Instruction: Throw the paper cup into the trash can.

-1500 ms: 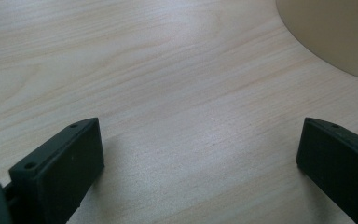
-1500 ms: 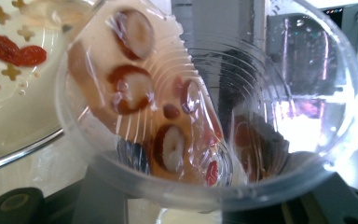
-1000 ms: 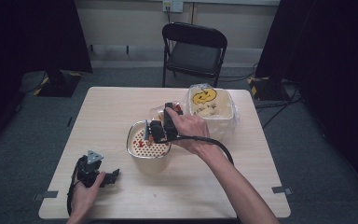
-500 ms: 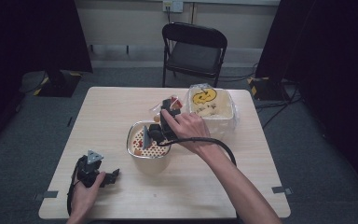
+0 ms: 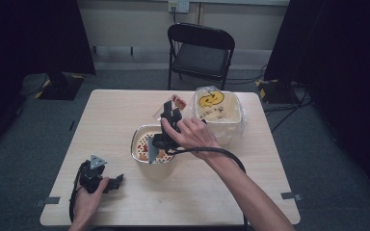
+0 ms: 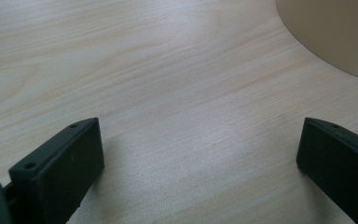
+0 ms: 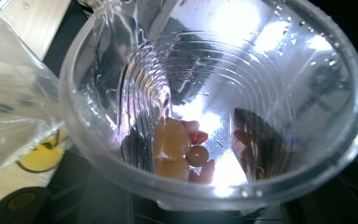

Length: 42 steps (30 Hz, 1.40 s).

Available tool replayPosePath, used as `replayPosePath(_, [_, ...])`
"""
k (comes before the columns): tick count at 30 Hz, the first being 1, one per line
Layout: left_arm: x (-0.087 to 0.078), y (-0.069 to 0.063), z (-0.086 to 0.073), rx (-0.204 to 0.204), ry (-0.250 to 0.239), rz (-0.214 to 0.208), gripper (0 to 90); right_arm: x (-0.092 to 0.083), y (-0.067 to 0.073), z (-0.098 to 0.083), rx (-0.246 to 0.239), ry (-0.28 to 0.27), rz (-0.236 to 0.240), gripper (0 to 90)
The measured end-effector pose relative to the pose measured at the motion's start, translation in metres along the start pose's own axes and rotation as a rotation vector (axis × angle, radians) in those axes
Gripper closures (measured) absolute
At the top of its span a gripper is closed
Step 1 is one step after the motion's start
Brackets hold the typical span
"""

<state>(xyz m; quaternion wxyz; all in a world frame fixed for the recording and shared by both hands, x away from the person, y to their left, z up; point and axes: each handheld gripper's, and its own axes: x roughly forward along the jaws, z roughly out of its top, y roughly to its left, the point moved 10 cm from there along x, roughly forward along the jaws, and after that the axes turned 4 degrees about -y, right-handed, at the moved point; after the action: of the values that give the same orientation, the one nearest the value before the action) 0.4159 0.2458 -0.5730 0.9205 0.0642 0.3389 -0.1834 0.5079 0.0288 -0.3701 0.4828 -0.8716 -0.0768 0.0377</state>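
right gripper (image 5: 167, 115) | fingers hidden behind clear cup (image 7: 214, 102) | grip unclear

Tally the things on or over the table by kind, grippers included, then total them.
Grippers: 2, the left gripper and the right gripper
Clear plastic cup: 1
Metal bowl: 1
Bag-lined container: 1
Total: 5

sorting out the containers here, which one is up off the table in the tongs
The clear plastic cup, gripped by the right tongs and tilted, a few pieces left inside. The metal bowl and bag-lined tub stand on the table.
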Motion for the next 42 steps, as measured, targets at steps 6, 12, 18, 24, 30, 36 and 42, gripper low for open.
replayPosePath(6, [0.000, 0.000, 0.000, 0.000, -0.002, -0.001, 0.0, -0.001, -0.001, 0.001, -0.097, 0.014, -0.033, 53.0])
replayPosePath(12, [0.000, 0.000, 0.000, 0.001, 0.001, 0.000, 0.0, -0.006, -0.006, 0.005, -0.200, 0.025, -0.094, 53.3])
replayPosePath(18, [0.000, 0.000, 0.000, 0.000, -0.001, 0.000, 0.0, -0.011, -0.011, 0.007, -0.325, 0.033, -0.133, 53.8])
replayPosePath(24, [0.000, 0.000, 0.000, -0.001, -0.002, -0.001, 0.0, -0.012, -0.014, 0.011, -0.368, 0.025, -0.152, 54.3])
replayPosePath(30, [0.000, 0.000, 0.000, 0.000, -0.001, -0.001, 0.0, -0.012, -0.014, 0.010, -0.365, 0.035, -0.167, 54.9])
replayPosePath(36, [0.000, 0.000, 0.000, 0.000, 0.000, 0.000, 0.0, -0.013, -0.015, 0.011, -0.397, 0.032, -0.189, 55.8])
replayPosePath(42, [0.000, 0.000, 0.000, 0.000, 0.000, 0.000, 0.0, -0.016, -0.015, 0.012, -0.382, 0.033, -0.208, 56.7])
